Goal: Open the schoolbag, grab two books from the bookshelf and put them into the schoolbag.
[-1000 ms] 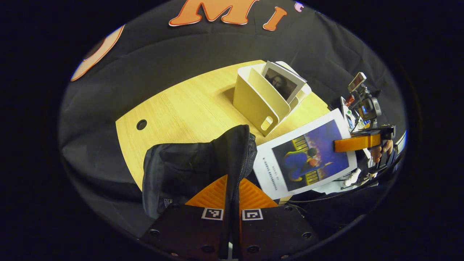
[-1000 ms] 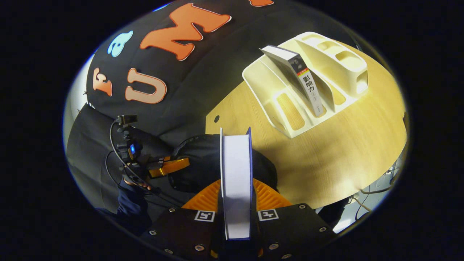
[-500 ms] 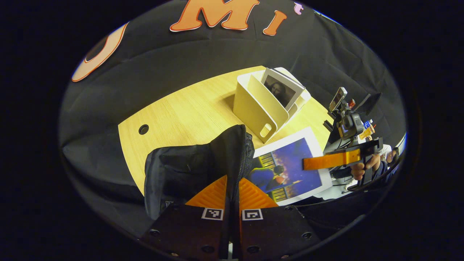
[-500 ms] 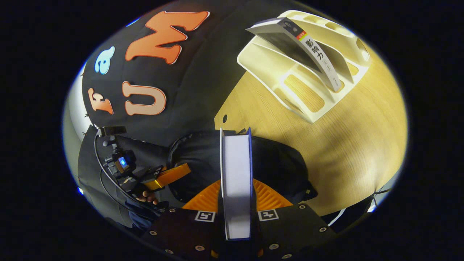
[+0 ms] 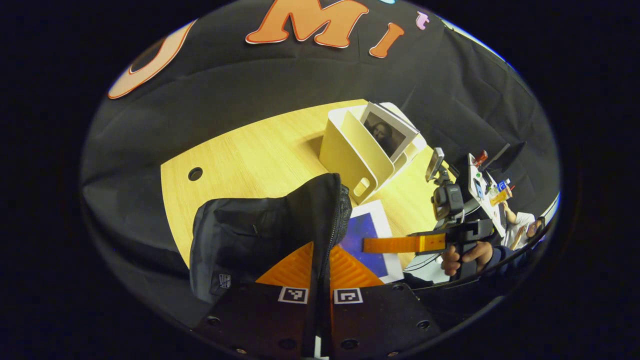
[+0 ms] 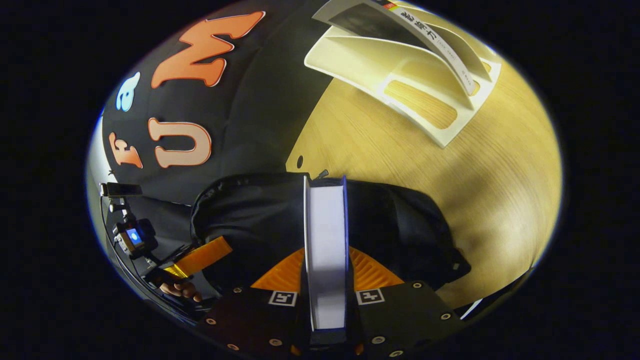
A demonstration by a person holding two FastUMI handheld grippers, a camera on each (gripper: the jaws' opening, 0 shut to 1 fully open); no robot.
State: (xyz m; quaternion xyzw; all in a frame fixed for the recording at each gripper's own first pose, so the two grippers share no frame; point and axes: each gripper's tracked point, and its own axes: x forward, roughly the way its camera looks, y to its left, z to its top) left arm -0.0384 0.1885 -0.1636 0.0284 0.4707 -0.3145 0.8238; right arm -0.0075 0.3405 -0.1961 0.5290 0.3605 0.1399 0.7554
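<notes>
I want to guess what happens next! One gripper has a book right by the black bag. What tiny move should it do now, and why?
Probably ease the book a little further down into the schoolbag. The right gripper is clamped on the book, just above the bag, and the left gripper pinches the bag's zipper edge, holding it up. One more book waits in the bookshelf.

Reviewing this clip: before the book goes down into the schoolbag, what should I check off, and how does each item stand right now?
1. Right gripper shut on the book, both fingers pressing its covers: ok.
2. Left gripper shut on the schoolbag flap, holding it up: ok.
3. Book's lower corner at the schoolbag's mouth, partly behind the flap in the left gripper view: ok.
4. Mouth wide enough for the book: cannot tell.
5. Second book standing tilted in the bookshelf: ok.
6. Anything already inside the schoolbag: cannot tell.
</notes>
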